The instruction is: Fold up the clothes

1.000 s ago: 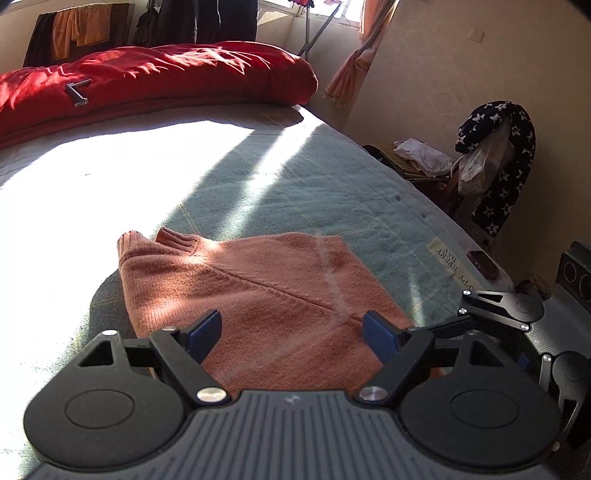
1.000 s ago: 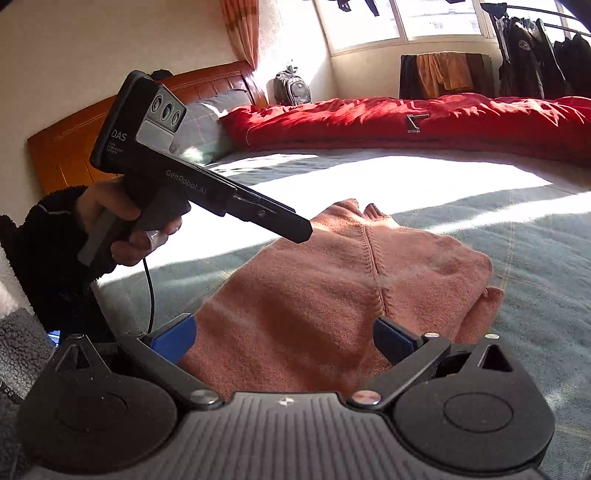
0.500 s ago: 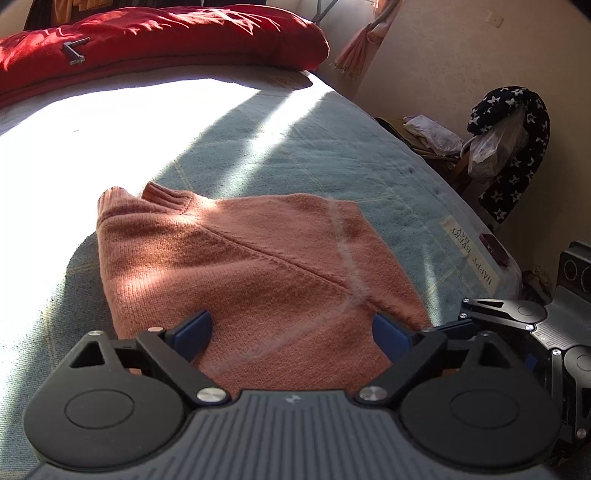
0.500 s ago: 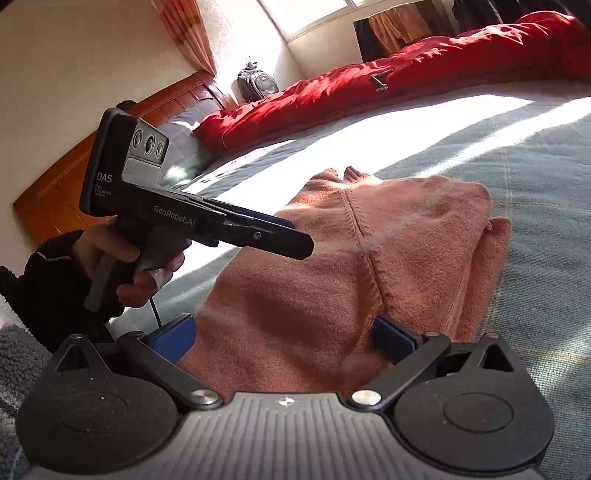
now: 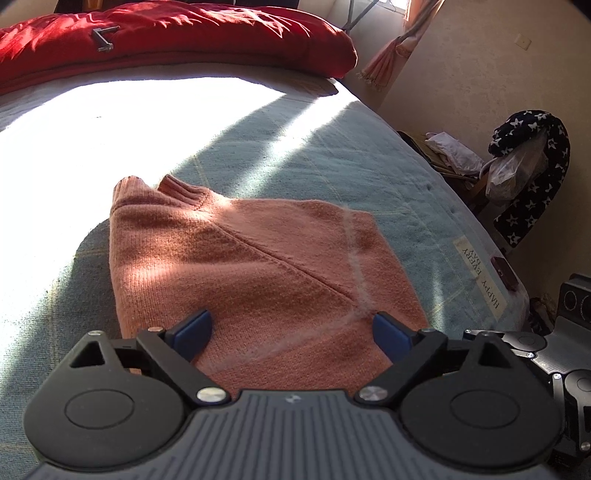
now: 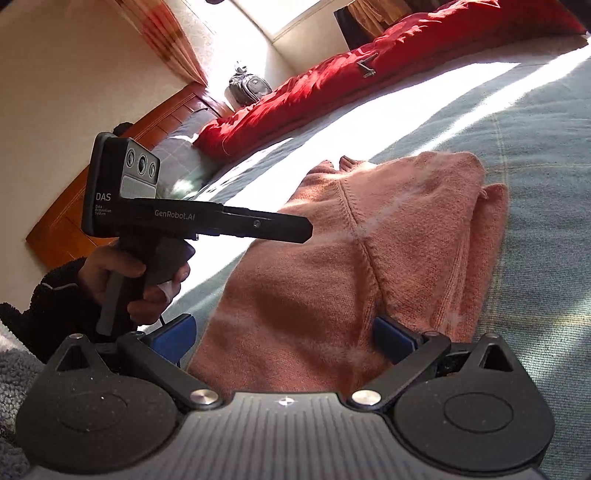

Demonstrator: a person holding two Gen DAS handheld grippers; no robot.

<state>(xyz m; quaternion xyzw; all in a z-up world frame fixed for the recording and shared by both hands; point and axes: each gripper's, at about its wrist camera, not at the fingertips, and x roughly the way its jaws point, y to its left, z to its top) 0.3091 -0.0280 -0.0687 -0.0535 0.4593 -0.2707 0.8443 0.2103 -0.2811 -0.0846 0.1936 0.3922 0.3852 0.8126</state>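
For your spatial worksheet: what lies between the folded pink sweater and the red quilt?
Only bare blue bedsheet, part sunlit, lies between the sweater and the quilt; the left wrist view shows it best.

Hard sunlight is pouring in from the window [image 6: 295, 14] at 12 o'clock, blowing out a white band across the bedspread [image 5: 369, 166]; diagonal shadow bars are crossing the salmon sweater [image 5: 258, 266]. Fisheye curvature is bending both frames' edges, with corners vignetting black

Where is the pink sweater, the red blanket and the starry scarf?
pink sweater [image 5: 258, 266]: left wrist view, middle of its knit.
red blanket [image 5: 184, 33]: left wrist view, top folds.
starry scarf [image 5: 532, 192]: left wrist view, hanging part.
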